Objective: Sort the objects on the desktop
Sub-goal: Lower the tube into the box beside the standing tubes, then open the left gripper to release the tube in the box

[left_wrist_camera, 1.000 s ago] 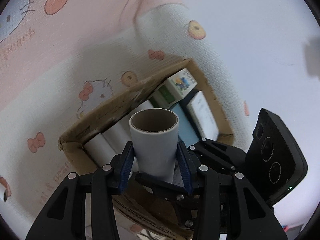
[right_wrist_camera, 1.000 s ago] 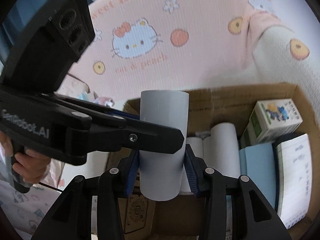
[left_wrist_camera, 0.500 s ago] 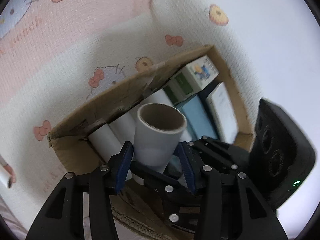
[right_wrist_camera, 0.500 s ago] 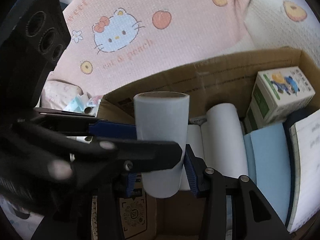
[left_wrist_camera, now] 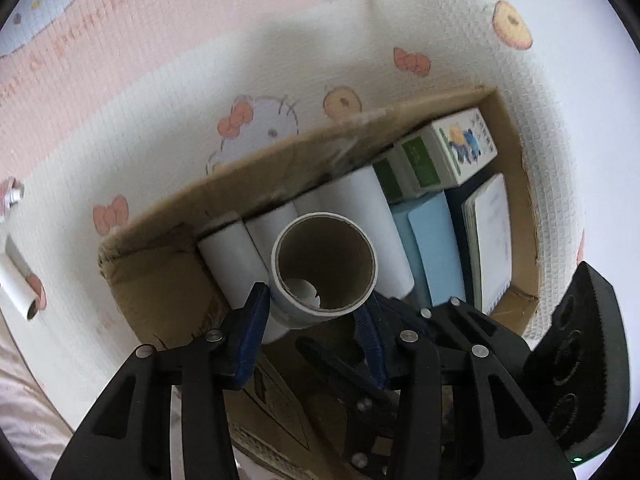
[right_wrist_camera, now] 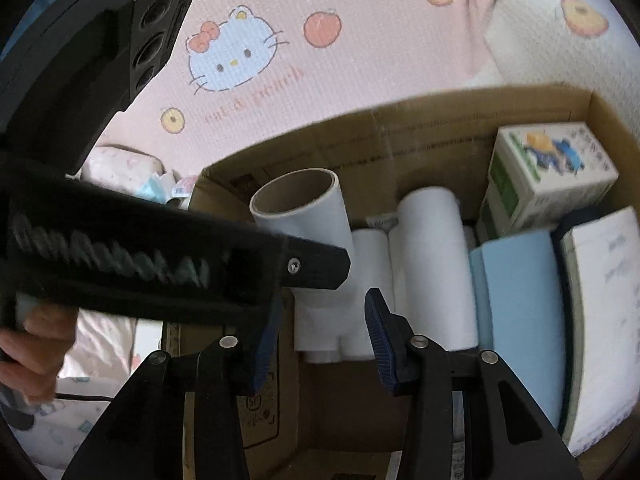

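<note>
**Step in hand: delivery of a roll to the box.** The left tool (left_wrist_camera: 312, 314) is closed on a white roll with a brown cardboard core (left_wrist_camera: 326, 256). Its blue pads press the lower wall of the roll from either side. The roll is carried open end up, tilted, above the near left part of the cardboard box (left_wrist_camera: 160, 276), and it is not yet resting on anything inside. The right tool (right_wrist_camera: 320, 344) hangs just before the box's near wall. Its jaws are at a moderate gap and empty: the roll shows beyond them, with clear space at the one pad in view. A hand (right_wrist_camera: 32, 344) grips the left tool's handle, to the left of the box.

**Next move, as judged.** The roll probably belongs with the others at the box's left end. That calls for lowering it, laying it over to match them, and only then parting the pads. The free space there is narrow, so the roll may come to rest on top of its neighbours.

**Count, inside the box.**
- At least three white rolls (left_wrist_camera: 228, 264) lie side by side at the left; a fourth may be hidden.
- One green-and-white carton (left_wrist_camera: 448, 152) sits at the far right corner.
- One pale blue pad (left_wrist_camera: 436, 248) lies right of the rolls.
- One white-covered book (left_wrist_camera: 490, 240) stands against the right wall.

**Count, outside the box.** One more tube (left_wrist_camera: 16, 288) lies on the printed cloth (left_wrist_camera: 160, 100), well to the left.
</note>
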The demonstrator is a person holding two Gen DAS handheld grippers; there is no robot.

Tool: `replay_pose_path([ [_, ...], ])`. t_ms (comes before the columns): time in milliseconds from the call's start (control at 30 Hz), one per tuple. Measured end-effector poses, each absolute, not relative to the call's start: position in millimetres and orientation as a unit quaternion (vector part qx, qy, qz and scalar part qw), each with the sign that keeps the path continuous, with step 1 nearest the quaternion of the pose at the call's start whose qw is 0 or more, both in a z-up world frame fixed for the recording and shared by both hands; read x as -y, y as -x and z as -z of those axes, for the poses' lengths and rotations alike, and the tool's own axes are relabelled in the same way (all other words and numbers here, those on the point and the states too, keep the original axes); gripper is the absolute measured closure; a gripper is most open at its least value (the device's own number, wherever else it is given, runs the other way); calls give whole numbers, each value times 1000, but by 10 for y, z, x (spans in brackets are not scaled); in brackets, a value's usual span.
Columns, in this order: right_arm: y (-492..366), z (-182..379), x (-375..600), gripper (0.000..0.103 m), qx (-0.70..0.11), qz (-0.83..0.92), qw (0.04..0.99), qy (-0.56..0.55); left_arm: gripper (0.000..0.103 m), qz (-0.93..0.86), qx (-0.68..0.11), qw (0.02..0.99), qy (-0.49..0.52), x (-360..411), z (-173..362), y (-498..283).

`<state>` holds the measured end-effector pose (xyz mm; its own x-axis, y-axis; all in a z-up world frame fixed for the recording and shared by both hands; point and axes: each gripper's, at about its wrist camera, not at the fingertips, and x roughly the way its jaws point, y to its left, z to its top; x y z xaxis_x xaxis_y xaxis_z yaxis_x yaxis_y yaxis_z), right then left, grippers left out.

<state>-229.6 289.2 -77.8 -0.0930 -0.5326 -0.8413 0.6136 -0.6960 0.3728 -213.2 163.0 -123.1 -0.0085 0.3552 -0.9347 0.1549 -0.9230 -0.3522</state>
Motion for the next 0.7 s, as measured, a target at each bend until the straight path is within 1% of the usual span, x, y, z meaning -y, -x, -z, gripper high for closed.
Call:
replay_pose_path([
  [167,2199,759,-2921,62,-40,734,414,-537,56,-669,168,69,721,-1708,1280,2067],
  [233,2194,754,-2927,63,-47,724,422,-543,56,-667,175,63,721,-1678,1292,2071],
  [300,2226,800,-2951,63,-49,718,410,-560,56,-663,197,55,720,-1631,1308,2107],
  [400,2263,872,-2985,63,-40,703,409,-581,56,-655,220,35,722,-1589,1342,2161],
  [600,2320,953,-3027,63,-25,682,409,-605,56,-654,236,1,719,-1571,1424,2226],
  [700,2343,981,-3034,62,-20,663,432,-611,56,-658,241,-11,713,-1554,1432,2234],
])
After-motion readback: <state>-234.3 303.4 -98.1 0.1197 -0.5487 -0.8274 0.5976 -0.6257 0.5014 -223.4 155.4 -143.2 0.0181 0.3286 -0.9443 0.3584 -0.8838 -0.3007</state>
